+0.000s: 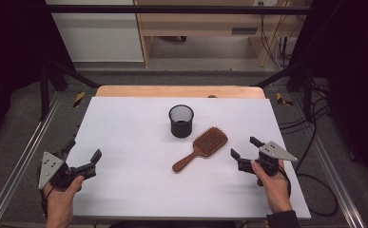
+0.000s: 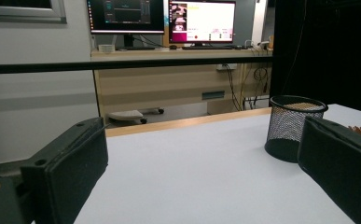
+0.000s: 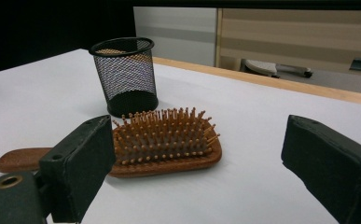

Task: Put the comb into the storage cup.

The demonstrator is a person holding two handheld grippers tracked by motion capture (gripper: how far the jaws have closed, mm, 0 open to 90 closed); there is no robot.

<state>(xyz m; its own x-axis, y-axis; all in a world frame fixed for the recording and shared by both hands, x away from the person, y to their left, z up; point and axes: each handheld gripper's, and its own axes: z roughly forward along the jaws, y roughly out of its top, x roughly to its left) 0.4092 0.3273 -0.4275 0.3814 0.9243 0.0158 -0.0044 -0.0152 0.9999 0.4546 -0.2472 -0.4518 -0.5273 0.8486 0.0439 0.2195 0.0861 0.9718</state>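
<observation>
A wooden paddle hairbrush (image 1: 202, 147) lies on the white table (image 1: 139, 180), a little right of the middle, with its bristles pointing up. Its handle points toward the person's side and to the left, and its head points toward the far right. Just behind the head stands a black mesh cup (image 1: 181, 121), upright, near the brush but not touching it.

The right gripper (image 1: 244, 151) is held low over the table just to the right of the brush head. Its jaws stand wide open and hold nothing. In the right gripper view the brush (image 3: 164, 142) lies in front of the jaws, partly behind the left one (the handle end shows at the far left), and the mesh cup (image 3: 124, 77) is behind it.

The left gripper (image 1: 82, 158) is at the left edge of the table, well apart from the brush. Its jaws are also wide open and empty. In the left gripper view the cup (image 2: 294, 126) is seen at the right, partly covered by one jaw, and a few bristle tips show at the right edge.
</observation>
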